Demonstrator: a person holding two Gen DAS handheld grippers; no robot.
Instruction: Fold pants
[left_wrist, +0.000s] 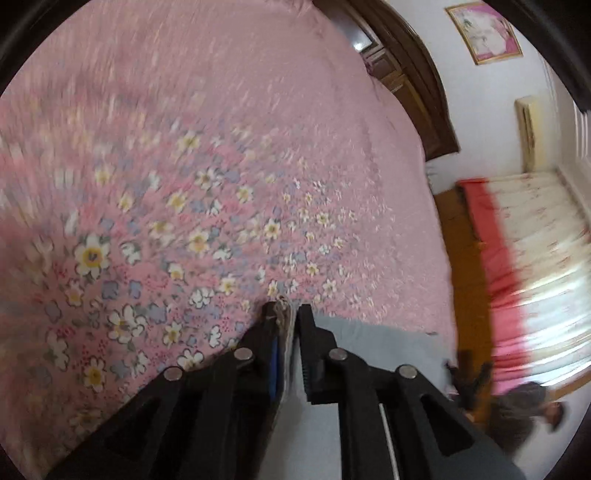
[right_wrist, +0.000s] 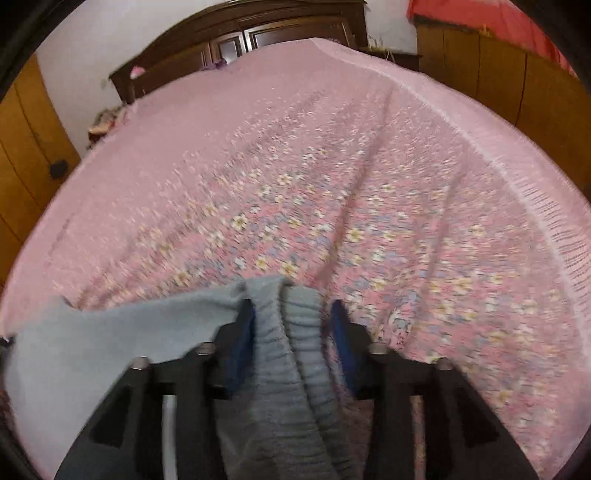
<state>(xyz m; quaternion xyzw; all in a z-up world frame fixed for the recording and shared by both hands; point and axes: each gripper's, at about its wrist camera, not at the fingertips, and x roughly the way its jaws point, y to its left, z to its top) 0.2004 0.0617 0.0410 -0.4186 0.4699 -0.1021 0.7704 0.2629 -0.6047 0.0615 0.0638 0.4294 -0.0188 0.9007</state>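
Left gripper (left_wrist: 288, 314) reaching forward, pinching pants (left_wrist: 369, 347) hem tightly, right gripper (right_wrist: 291, 314) gripping bunched ribbed waistband, jaws partly apart, garment apparently stretching sideways above floral bedspread (right_wrist: 295, 166).

— Light blue-grey pants (right_wrist: 122, 339), soft and fleecy, spread low over a pink floral bedcover.
— Ribbed elastic waistband (right_wrist: 291, 343) bunched and raised, pinched at one spot.
— Thin folded edge (left_wrist: 286, 332) pinched too; flat panel trailing off rightward.

open bedspread (right_wrist: 332, 166) ahead, headboard (right_wrist: 236, 40) beyond
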